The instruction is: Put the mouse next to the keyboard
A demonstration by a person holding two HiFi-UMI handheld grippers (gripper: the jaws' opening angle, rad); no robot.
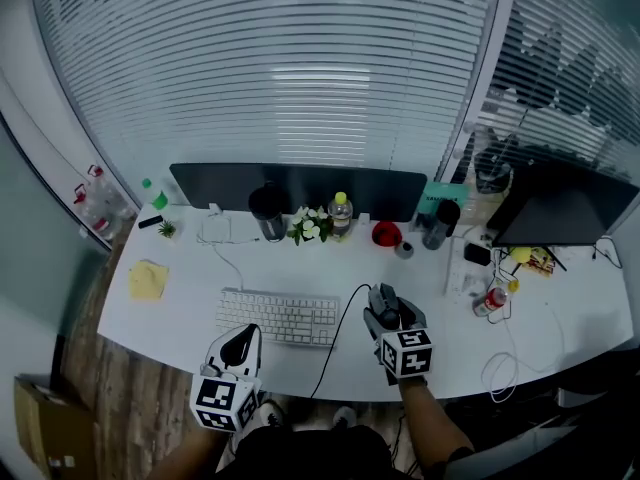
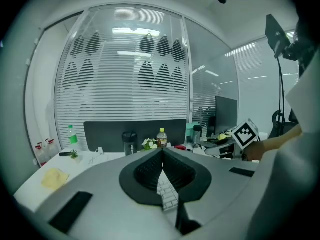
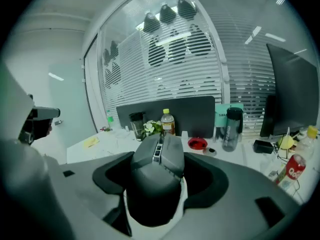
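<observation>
A dark grey wired mouse (image 3: 157, 169) fills the gap between the jaws of my right gripper (image 3: 161, 178), which is shut on it. In the head view the mouse (image 1: 382, 300) and right gripper (image 1: 386, 315) sit just right of the white keyboard (image 1: 278, 317), over the white desk (image 1: 180, 313). I cannot tell whether the mouse rests on the desk or hangs above it. Its black cable (image 1: 335, 343) runs to the front edge. My left gripper (image 1: 240, 343) is at the keyboard's front left, shut and holding nothing (image 2: 162, 154); keyboard keys (image 2: 168, 195) show beneath it.
A wide black monitor (image 1: 300, 188) stands at the back, with a black cup (image 1: 268, 213), a small flowering plant (image 1: 310, 225), a bottle (image 1: 341, 215) and a red dish (image 1: 386, 234) before it. A second monitor (image 1: 560, 208), a red can (image 1: 490, 301) and white cables (image 1: 510, 368) lie right. A yellow pad (image 1: 147, 280) lies left.
</observation>
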